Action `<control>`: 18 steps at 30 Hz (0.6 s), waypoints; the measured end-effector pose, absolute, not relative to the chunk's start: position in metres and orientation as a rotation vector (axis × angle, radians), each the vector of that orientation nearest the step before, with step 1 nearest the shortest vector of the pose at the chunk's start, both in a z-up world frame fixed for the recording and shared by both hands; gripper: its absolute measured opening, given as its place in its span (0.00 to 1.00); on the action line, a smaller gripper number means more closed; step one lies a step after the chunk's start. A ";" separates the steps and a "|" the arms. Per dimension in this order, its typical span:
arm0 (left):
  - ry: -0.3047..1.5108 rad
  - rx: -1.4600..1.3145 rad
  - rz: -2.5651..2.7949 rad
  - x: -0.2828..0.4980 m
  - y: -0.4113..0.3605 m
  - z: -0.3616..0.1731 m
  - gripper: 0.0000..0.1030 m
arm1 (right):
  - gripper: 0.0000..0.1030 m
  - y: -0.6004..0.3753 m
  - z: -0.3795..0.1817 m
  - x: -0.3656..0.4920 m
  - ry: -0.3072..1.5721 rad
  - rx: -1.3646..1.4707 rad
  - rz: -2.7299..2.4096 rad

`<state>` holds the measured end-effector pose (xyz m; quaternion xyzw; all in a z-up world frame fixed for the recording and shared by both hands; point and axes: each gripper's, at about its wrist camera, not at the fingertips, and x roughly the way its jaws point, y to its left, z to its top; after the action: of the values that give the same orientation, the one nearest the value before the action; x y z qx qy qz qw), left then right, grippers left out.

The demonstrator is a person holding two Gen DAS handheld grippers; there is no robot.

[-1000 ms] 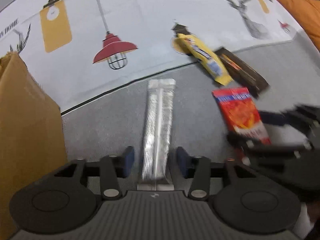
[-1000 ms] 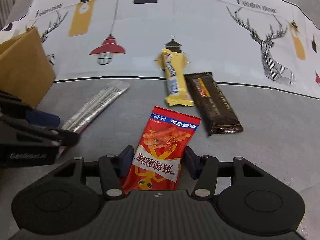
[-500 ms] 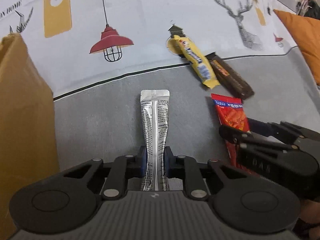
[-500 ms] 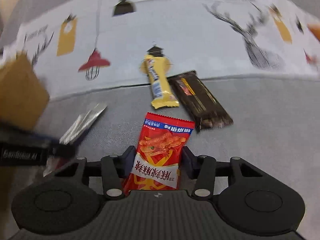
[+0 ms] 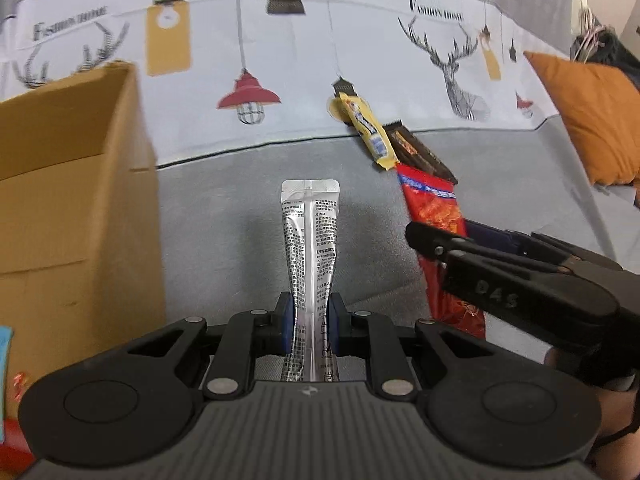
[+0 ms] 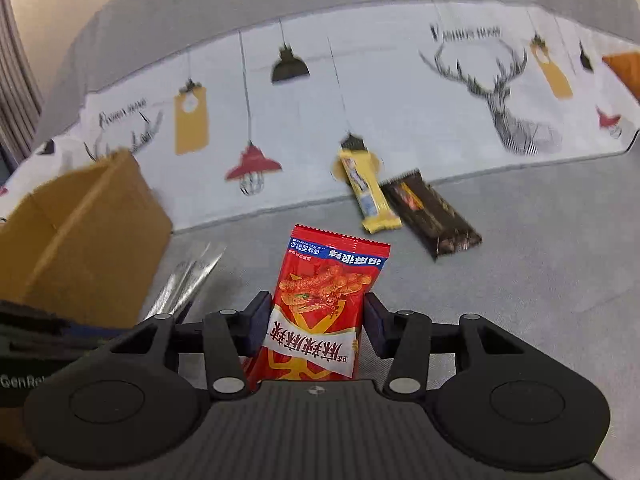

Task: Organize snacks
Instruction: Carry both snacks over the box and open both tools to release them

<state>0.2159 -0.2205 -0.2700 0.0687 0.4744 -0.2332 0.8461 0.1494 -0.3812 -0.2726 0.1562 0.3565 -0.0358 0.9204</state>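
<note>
1. While the left gripper (image 5: 310,322) squeezes the silver packet (image 5: 310,248), the cardboard box (image 5: 68,208) sits at nine o'clock.
2. The right gripper (image 6: 316,324) pinches the red snack bag (image 6: 324,300).
3. At one o'clock lie the yellow bar (image 6: 366,192) and brown bar (image 6: 432,212), touching.

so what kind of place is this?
Probably a home living room, on a sofa: grey upholstered seat, printed deer-and-lamp throw over the backrest, orange cushion at one end.
</note>
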 end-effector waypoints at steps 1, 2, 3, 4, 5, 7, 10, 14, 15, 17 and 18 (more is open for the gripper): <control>0.990 0.139 -0.487 0.211 -0.215 -0.264 0.19 | 0.50 -0.378 -0.266 0.144 0.721 0.331 -0.070; 0.981 0.134 -0.485 0.207 -0.209 -0.258 0.19 | 0.50 -0.374 -0.262 0.139 0.712 0.339 -0.066; 0.972 0.130 -0.483 0.202 -0.203 -0.252 0.19 | 0.50 -0.369 -0.257 0.133 0.705 0.346 -0.062; 0.961 0.127 -0.482 0.197 -0.197 -0.246 0.19 | 0.50 -0.363 -0.253 0.127 0.700 0.358 -0.056; 0.947 0.126 -0.479 0.192 -0.192 -0.240 0.19 | 0.50 -0.357 -0.248 0.121 0.689 0.374 -0.046; 0.914 0.121 -0.472 0.182 -0.177 -0.226 0.19 | 0.50 -0.340 -0.235 0.111 0.670 0.368 -0.025; 0.870 0.083 -0.461 0.170 -0.154 -0.204 0.19 | 0.50 -0.315 -0.210 0.100 0.632 0.349 0.007; 0.795 0.034 -0.452 0.156 -0.116 -0.165 0.19 | 0.50 -0.284 -0.169 0.091 0.572 0.335 0.056; 0.773 0.026 -0.447 0.152 -0.107 -0.155 0.19 | 0.50 -0.276 -0.158 0.089 0.555 0.323 0.074; 0.708 0.015 -0.434 0.141 -0.086 -0.129 0.19 | 0.50 -0.259 -0.136 0.087 0.514 0.296 0.111; 0.682 0.012 -0.426 0.137 -0.077 -0.119 0.19 | 0.50 -0.252 -0.124 0.086 0.493 0.288 0.131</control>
<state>0.1370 -0.0771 -0.1186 0.0057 0.3317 -0.2073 0.9203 0.0861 -0.2520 -0.1243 0.1418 0.2428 0.0645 0.9575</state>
